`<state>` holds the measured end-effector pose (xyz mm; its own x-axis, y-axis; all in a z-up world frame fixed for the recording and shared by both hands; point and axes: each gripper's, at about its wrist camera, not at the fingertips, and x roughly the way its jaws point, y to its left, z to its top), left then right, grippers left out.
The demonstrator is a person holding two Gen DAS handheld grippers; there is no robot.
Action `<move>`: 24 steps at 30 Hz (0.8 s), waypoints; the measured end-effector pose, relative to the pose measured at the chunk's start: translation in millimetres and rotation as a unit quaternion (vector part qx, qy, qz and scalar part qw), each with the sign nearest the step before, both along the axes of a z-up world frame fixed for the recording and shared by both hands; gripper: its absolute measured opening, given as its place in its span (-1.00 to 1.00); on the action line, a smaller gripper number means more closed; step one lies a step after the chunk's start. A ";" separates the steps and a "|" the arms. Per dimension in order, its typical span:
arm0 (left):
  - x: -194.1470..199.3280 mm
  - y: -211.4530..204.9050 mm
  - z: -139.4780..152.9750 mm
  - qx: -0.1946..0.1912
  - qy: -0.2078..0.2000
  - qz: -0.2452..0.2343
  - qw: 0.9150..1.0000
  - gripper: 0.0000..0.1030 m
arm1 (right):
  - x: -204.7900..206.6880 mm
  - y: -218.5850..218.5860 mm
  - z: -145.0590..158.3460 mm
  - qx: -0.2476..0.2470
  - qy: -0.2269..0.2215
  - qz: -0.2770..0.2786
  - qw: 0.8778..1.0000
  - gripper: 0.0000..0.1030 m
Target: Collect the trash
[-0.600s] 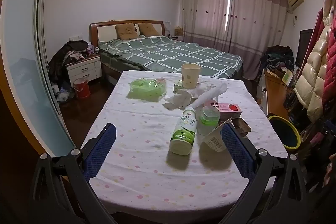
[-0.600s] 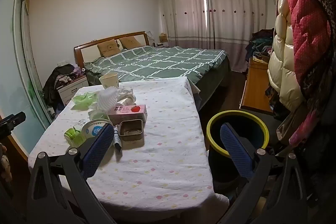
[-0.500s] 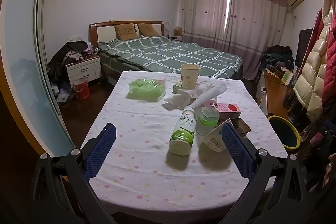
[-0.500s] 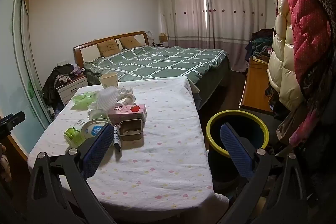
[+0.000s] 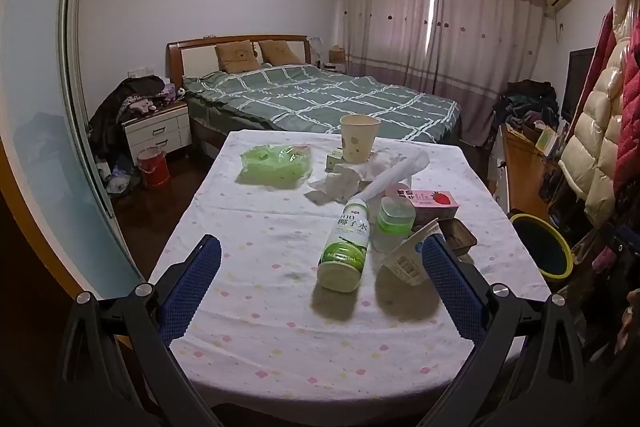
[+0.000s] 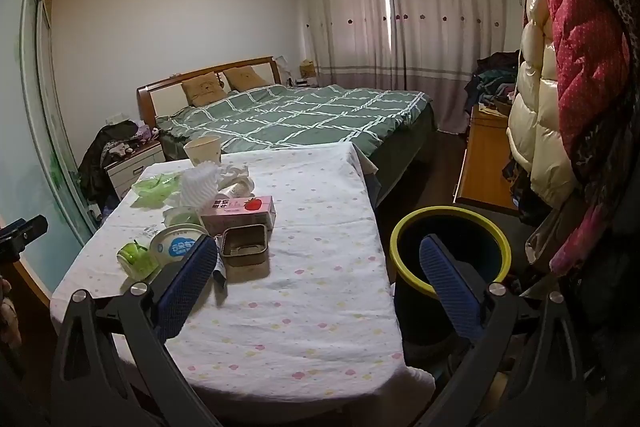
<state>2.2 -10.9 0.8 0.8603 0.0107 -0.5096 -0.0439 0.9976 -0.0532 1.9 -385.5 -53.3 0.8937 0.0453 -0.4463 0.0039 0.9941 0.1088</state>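
Trash lies on a table with a dotted cloth: a green and white bottle on its side, a yogurt cup, a small green-lidded jar, a pink carton, a foil tray, crumpled tissues, a green bag and a paper cup. A black bin with a yellow rim stands on the floor right of the table. My left gripper is open and empty at the table's near edge. My right gripper is open and empty, between table and bin.
A bed stands beyond the table, with a nightstand and a red bucket to its left. Coats hang at the right. A low wooden cabinet runs along the right wall.
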 end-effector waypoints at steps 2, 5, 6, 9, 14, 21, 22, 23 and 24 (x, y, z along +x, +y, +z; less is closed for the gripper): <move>4.1 -0.8 -5.7 0.000 0.002 -0.001 1.000 0.93 | 0.3 2.4 0.5 0.001 0.002 -0.003 1.000 0.88; 4.9 -2.0 -7.2 0.002 0.004 -0.001 1.000 0.93 | 0.7 2.5 1.0 0.001 0.003 -0.002 1.000 0.88; 5.1 -2.2 -7.7 0.001 0.005 -0.001 1.000 0.93 | 0.7 2.2 0.8 0.001 0.003 -0.002 1.000 0.88; 7.7 -1.5 -9.8 0.000 0.007 -0.001 1.000 0.93 | 1.4 2.0 0.7 0.001 0.004 -0.002 1.000 0.88; 9.1 -1.6 -12.3 0.001 0.007 0.001 1.000 0.93 | 2.1 1.7 -0.6 0.001 0.006 0.000 1.000 0.88; 10.6 -3.7 -14.6 0.003 0.010 -0.004 1.000 0.93 | 3.6 3.3 -2.0 0.000 0.007 -0.002 1.000 0.88; 9.4 -3.5 -11.5 0.003 0.010 -0.004 1.000 0.93 | 3.6 3.3 -2.2 0.001 0.006 -0.002 1.000 0.88; 9.5 -3.8 -11.6 0.004 0.010 -0.004 1.000 0.93 | 4.1 4.2 -2.3 0.001 0.007 -0.003 1.000 0.88; 9.6 -3.9 -11.8 0.004 0.010 -0.004 1.000 0.93 | 4.1 4.2 -2.1 0.001 0.007 -0.003 1.000 0.88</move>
